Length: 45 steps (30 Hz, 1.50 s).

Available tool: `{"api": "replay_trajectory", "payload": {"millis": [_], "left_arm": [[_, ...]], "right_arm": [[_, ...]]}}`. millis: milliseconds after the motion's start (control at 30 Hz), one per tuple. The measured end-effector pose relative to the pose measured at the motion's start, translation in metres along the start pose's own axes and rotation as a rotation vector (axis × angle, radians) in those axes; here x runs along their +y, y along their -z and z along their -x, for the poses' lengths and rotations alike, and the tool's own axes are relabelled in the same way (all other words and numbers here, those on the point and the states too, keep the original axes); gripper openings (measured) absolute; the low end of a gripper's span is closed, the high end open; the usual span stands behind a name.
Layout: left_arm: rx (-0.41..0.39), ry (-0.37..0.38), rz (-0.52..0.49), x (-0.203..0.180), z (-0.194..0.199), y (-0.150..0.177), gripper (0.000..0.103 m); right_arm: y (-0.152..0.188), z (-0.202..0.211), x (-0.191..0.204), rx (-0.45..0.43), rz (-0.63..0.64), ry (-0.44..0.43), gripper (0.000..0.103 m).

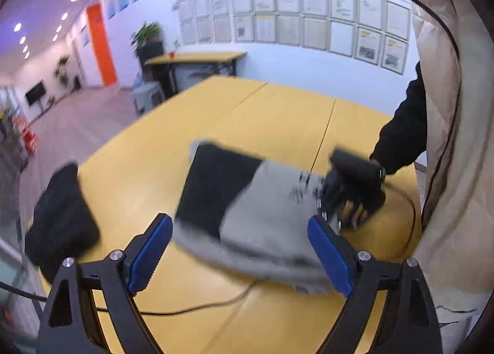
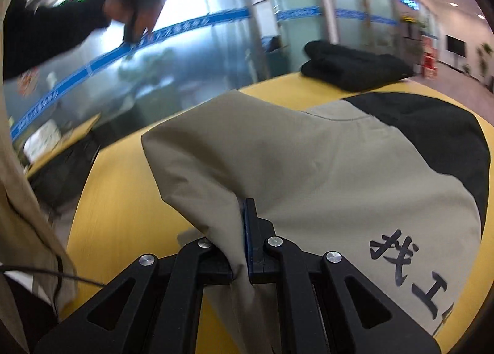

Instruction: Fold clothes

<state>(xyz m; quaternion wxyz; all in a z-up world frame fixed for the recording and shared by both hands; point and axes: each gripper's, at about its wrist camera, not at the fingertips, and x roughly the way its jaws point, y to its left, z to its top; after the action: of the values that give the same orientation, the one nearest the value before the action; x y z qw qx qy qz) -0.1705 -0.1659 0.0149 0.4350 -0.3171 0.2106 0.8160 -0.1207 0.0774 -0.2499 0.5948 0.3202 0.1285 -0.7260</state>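
A folded grey and black garment (image 1: 247, 209) with black printed characters lies on the yellow table (image 1: 278, 113). My left gripper (image 1: 239, 249) is open and empty above its near edge, blue pads (image 1: 151, 249) wide apart. My right gripper (image 2: 244, 230) is shut on a raised fold of the garment (image 2: 324, 175); in the left wrist view it (image 1: 342, 199) sits at the garment's right edge. The garment's black part (image 2: 432, 131) lies at the far side.
A folded black garment (image 1: 61, 218) lies at the table's left edge, also in the right wrist view (image 2: 352, 67). A black cable (image 1: 200, 304) runs across the table. The person's beige coat (image 1: 447, 138) stands close on the right.
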Motion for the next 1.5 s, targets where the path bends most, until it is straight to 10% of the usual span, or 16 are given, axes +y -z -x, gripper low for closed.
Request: {"api": "replay_trajectory", "payload": {"millis": [267,600,867,1233,1500], "left_arm": [[0.105,0.114,-0.16,-0.014,-0.155,0.016,0.091],[0.181,0.113,-0.174,-0.035,-0.217,0.086,0.09],[0.146,0.103,-0.152,-0.03,-0.223,0.098,0.091],[0.178,0.095,-0.149,-0.031,-0.247,0.093,0.095],[0.15,0.084,-0.124,-0.034,-0.266,0.09,0.097]], "right_arm": [[0.034,-0.007,0.001,0.123,0.027,0.04,0.006],[0.044,0.005,0.007,0.144,0.011,0.12,0.007],[0.073,0.123,0.032,-0.057,-0.104,0.42,0.071],[0.105,0.099,0.009,0.108,0.008,0.636,0.047],[0.125,0.138,-0.034,0.028,-0.474,0.623,0.032]]}}
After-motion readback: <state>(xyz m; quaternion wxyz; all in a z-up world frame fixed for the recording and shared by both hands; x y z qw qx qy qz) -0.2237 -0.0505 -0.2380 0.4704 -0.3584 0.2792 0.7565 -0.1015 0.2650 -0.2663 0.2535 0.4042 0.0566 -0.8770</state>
